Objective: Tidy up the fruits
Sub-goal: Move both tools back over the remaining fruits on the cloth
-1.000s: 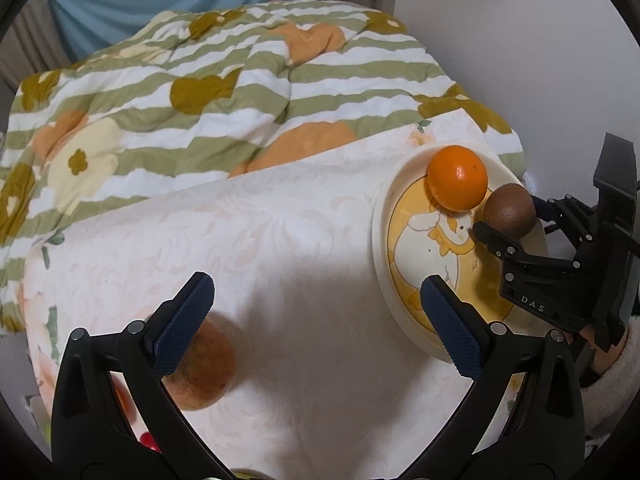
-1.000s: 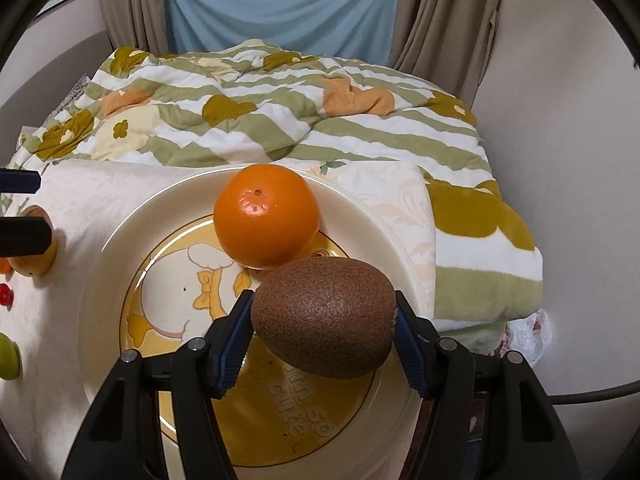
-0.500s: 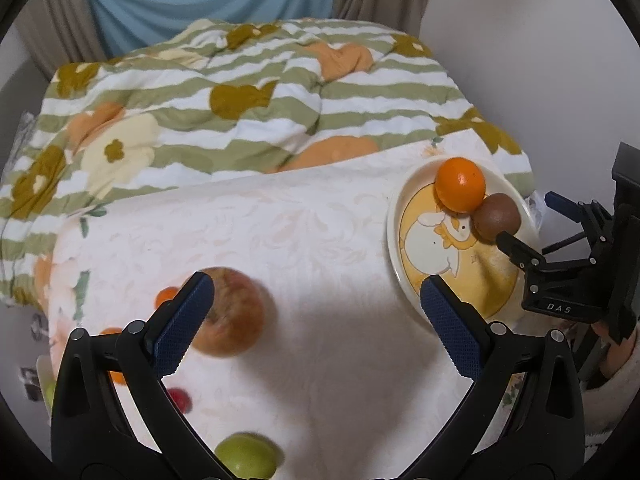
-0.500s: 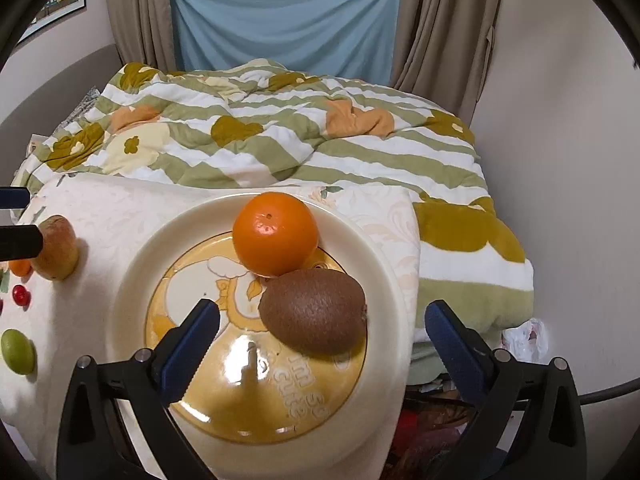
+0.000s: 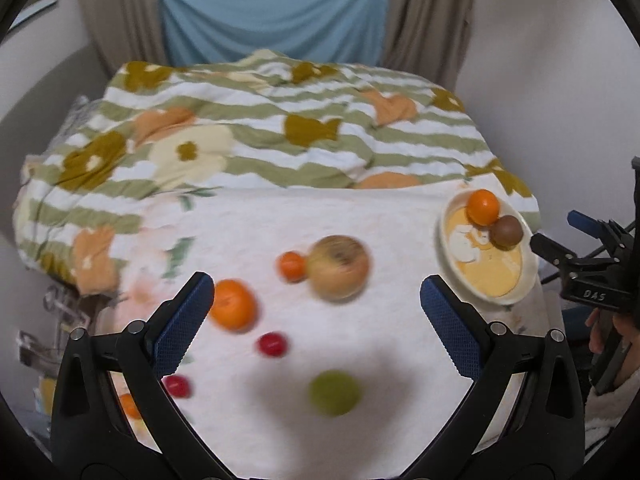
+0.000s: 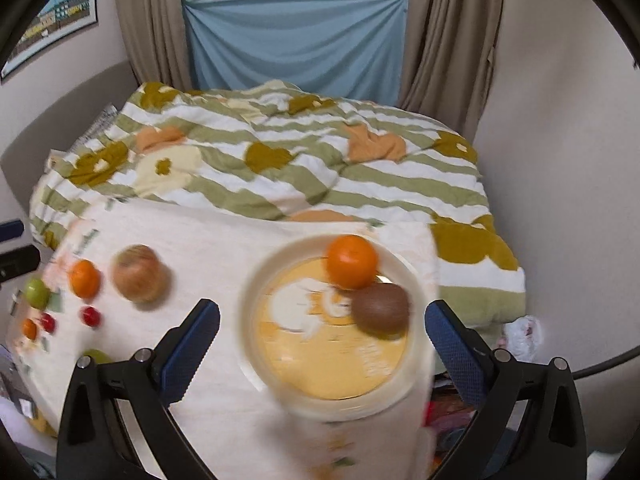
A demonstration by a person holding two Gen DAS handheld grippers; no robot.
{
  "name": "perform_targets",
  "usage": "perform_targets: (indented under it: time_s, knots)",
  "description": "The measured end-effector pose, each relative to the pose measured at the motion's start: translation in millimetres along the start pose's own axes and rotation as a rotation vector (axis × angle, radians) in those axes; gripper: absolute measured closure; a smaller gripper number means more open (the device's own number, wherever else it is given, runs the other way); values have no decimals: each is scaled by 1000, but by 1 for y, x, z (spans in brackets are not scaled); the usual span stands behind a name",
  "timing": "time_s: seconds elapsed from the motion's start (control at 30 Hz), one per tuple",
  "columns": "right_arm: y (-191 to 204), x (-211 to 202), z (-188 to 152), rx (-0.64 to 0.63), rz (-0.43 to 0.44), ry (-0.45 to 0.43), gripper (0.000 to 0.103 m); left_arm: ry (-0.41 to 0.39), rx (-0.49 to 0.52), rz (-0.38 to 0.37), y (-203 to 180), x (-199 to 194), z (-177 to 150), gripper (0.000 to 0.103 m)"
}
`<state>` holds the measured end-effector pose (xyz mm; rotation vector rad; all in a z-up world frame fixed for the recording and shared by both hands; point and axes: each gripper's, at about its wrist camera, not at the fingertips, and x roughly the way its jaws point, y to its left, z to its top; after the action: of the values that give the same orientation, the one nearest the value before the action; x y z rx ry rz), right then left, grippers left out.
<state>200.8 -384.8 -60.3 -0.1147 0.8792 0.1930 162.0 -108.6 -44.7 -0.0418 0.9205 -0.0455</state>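
Plate [image 6: 256, 280], right edge of white cloth [image 5: 248, 240]: holds orange [image 6: 352, 261], kiwi [image 6: 382, 312], touching.
Loose on cloth, left: apple [image 5: 339, 267], mandarins [image 5: 233, 309], cherry tomatoes [image 5: 272, 344], green fruit [image 5: 334, 393].
Left gripper [image 5: 316, 304]: jaws wide, empty, above the loose fruit.
Right gripper [image 6: 322, 330]: jaws wide, nothing between, above plate.
Apple: likely firm, rounded, prone to roll; grip across widest middle. Tomatoes likely soft; light squeeze.

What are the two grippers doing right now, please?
Left gripper: open, holding nothing.
Right gripper: open, holding nothing; kiwi lies on the plate.
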Motion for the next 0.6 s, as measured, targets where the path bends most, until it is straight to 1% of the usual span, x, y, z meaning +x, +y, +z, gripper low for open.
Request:
perform_targets:
  time_s: [0.1,0.2,0.3,0.43,0.6]
  knots:
    - [30,-10,3,0,27,-9,1,-18,-42,24,39,-21,-13,0]
    - [69,-19,4,-22,40,-32,1,-27,-76,42,77,-35,-27,0]
    - [101,-23,3,-41,64,-34,1,-29,-92,51,111,-44,-40,0]
    - [146,-18,-3,-52,79,-14,1,-28,-79,58,150,-47,-57,0]
    - [189,-8,-14,-53,78,14,1,-2,-41,39,192,-35,-76,0]
